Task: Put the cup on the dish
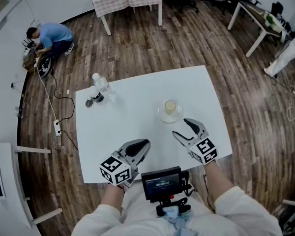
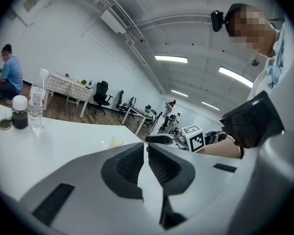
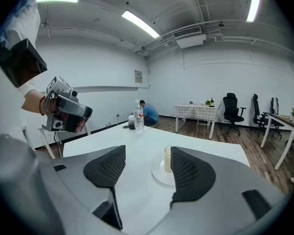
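Note:
A small pale cup [image 1: 170,106] stands upright on a clear glass dish [image 1: 162,115] on the white table [image 1: 137,117], right of centre. In the right gripper view the cup [image 3: 167,158] and dish [image 3: 159,174] sit just ahead, partly behind the right jaw. My right gripper [image 1: 185,129] is open and empty, a short way in front of the dish. My left gripper [image 1: 141,148] is shut on nothing, low over the table's near edge. In the left gripper view the cup [image 2: 116,141] shows far off beyond the closed jaws.
A water bottle [image 1: 101,86], a dark jar [image 1: 95,95] and a loose lid [image 1: 89,103] stand at the table's far left corner. A person [image 1: 49,38] crouches on the wooden floor at far left. More tables and chairs stand further back.

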Tool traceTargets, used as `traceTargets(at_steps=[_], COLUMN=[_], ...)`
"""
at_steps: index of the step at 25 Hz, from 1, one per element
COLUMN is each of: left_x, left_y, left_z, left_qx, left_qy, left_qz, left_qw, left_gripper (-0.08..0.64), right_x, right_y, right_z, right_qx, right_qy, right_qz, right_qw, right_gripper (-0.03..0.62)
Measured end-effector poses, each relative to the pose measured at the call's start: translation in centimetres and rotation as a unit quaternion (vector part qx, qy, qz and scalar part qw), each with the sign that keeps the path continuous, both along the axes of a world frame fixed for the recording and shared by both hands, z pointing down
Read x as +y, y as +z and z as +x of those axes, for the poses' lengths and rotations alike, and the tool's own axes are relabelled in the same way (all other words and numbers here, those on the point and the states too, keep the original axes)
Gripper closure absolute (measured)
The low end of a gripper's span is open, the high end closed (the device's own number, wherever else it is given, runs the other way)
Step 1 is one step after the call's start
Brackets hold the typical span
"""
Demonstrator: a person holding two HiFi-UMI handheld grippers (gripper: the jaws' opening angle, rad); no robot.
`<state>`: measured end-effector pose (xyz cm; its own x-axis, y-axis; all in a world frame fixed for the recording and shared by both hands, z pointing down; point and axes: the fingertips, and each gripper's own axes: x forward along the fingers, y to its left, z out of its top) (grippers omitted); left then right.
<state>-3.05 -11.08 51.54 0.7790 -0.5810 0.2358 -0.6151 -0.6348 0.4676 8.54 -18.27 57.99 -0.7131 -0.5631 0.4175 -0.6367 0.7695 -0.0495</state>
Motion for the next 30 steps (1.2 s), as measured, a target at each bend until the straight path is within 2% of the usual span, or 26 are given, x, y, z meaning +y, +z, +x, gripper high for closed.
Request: traceTargets(at_steps=[4,11,15,17,22,30], left_x=[0.4,0.8,0.7,0.7,0.8,1.8], left_y=[-0.2,-0.3,-0.4,-0.5,-1.0,-1.4], left_z=[0.1,-0.1,-0.2,-0.1,0.4,0.8], left_qx=[-0.001,-0.01,-0.011,-0.012,-0.01,-0.011], left_qy=[0.0,-0.001,-0.004,-0.004,0.001,0.012], left_qz=[0.001,0.006,0.009,0.011,0.016,0.022], left_qw=[1.0,0.9999,0.9999,0.9999,0.9998,0.9996], left_gripper=[0.541,0.541,0.541,0.541,0.541,0.541], right_x=[1.2,3.3,4.3,5.0,7.1,9.8], right_y=[-2.2,-4.6,-6.6,-7.5,-9.1,-9.4], right_z=[0.0,0.4,0.7,0.7,0.1,-0.5], right_qx=[-0.017,-0.047,-0.08,-0.095,-0.117,-0.124], right_qy=[-0.01,-0.013,-0.02,-0.033,-0.072,-0.08], right_qz=[0.009,0.024,0.031,0.027,0.029,0.011], right_qw=[1.0,0.999,0.996,0.995,0.99,0.989], right_gripper=[0.293,0.374,0.499,0.526,0.534,0.537])
